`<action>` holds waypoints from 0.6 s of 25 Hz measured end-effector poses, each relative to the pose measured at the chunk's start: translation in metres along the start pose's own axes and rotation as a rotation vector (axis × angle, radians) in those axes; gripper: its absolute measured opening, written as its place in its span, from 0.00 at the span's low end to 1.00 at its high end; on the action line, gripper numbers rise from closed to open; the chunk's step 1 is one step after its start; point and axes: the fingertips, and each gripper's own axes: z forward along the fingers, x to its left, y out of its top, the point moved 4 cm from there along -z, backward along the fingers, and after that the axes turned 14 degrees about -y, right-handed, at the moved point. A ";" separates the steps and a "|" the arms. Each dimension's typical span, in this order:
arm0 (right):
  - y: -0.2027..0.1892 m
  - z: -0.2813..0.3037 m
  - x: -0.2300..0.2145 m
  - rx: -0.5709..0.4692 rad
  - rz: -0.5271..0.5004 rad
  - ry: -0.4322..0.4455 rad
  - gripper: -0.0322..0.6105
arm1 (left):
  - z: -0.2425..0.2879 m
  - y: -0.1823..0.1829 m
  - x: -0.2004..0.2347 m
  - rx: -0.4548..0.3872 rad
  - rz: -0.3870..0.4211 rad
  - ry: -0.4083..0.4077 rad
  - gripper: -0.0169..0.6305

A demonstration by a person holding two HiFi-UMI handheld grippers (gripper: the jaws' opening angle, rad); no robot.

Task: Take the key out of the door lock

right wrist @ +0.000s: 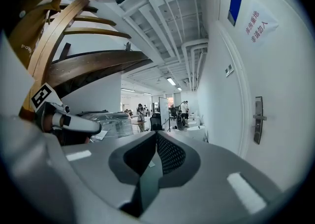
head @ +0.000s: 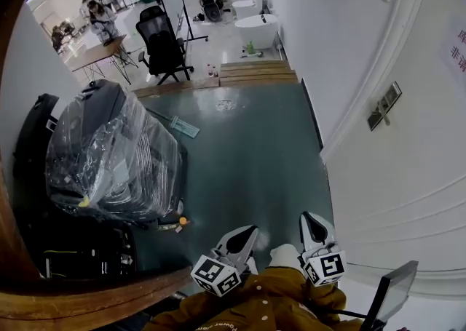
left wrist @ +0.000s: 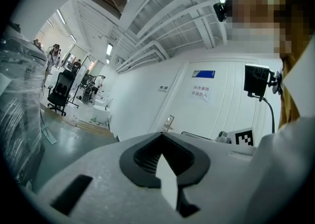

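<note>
The white door (head: 408,177) fills the right side of the head view. Its metal lock plate with handle (head: 384,105) sits well ahead of both grippers and also shows in the left gripper view (left wrist: 168,123) and the right gripper view (right wrist: 258,119). The key is too small to make out in any view. My left gripper (head: 251,229) and right gripper (head: 309,217) are held close to my body, side by side, pointing forward over the green floor. The left gripper's (left wrist: 161,134) tips meet with nothing between them. The right gripper's (right wrist: 156,133) tips also meet, empty.
A machine wrapped in clear plastic (head: 109,155) stands at the left. A curved wooden rail (head: 87,297) runs along the lower left. Wooden steps (head: 218,75), a black office chair (head: 162,42) and several people lie farther back. A dark screen on a stand (head: 389,293) is by my right side.
</note>
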 end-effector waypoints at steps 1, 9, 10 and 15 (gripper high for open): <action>0.000 0.004 -0.001 0.006 -0.001 -0.002 0.07 | 0.003 0.002 0.004 0.006 -0.005 -0.003 0.02; 0.001 0.070 -0.071 0.017 0.017 -0.063 0.06 | 0.083 0.025 0.059 0.026 -0.001 -0.033 0.02; 0.002 0.084 -0.085 0.016 0.016 -0.067 0.06 | 0.100 0.029 0.067 0.029 0.000 -0.037 0.02; 0.026 0.144 -0.165 0.003 -0.013 -0.092 0.06 | 0.206 0.054 0.097 0.056 0.012 -0.087 0.02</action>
